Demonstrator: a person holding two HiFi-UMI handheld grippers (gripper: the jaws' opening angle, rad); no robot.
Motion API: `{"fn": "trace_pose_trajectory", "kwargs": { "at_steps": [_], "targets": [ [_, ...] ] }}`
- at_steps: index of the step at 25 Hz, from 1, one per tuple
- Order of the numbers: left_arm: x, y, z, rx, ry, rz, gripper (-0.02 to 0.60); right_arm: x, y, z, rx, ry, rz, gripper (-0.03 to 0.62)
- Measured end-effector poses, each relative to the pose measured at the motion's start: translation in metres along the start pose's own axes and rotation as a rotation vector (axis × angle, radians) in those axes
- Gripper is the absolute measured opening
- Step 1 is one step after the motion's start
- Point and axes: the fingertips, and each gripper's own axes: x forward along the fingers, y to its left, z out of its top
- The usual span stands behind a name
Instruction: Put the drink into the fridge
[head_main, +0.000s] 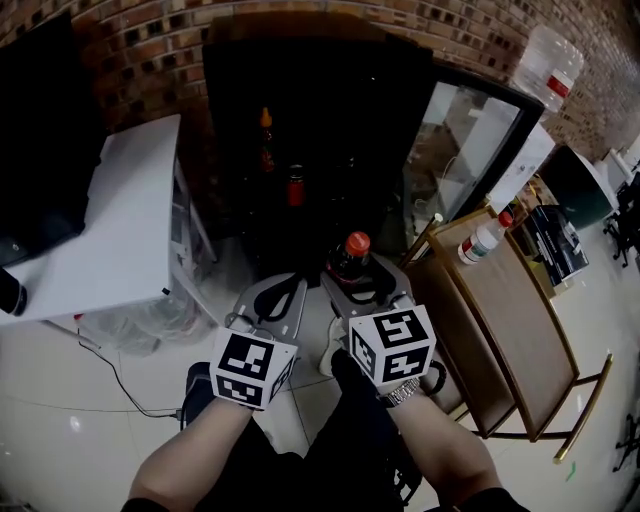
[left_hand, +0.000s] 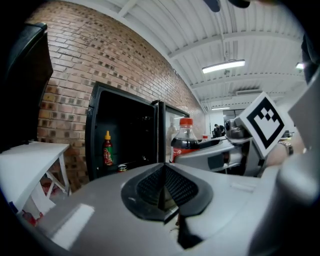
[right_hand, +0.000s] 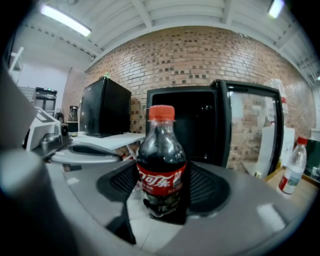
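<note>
Head view, looking steeply down: the right tongs (head_main: 358, 282) pinch a cola bottle (head_main: 352, 255) round its lower body, red cap up, long axis upright. The left tongs (head_main: 272, 298), just beside them, are pressed together on nothing. Straight ahead of the bottle lies the dark, open fridge (head_main: 320, 45) (its glass door (head_main: 465, 150) swung out to the right). The right hand carries the drink, so the coming move is likely a forward reach into that opening.

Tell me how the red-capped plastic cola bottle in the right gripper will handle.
The red-capped plastic cola bottle looks nearly full, so probably heavy for its size. Tall and narrow, it may tip if set down tilted. On its side, its round body could roll.
</note>
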Motion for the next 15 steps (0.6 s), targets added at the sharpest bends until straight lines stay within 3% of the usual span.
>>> {"fn": "trace_pose_trajectory", "kwargs": {
  "at_steps": [15],
  "targets": [
    [0.058, 0.082, 0.013, 0.024, 0.031, 0.053, 0.005, 0.11, -0.035, 0.03, 0.009, -0.01, 0.035, 0.296]
  ]
}}
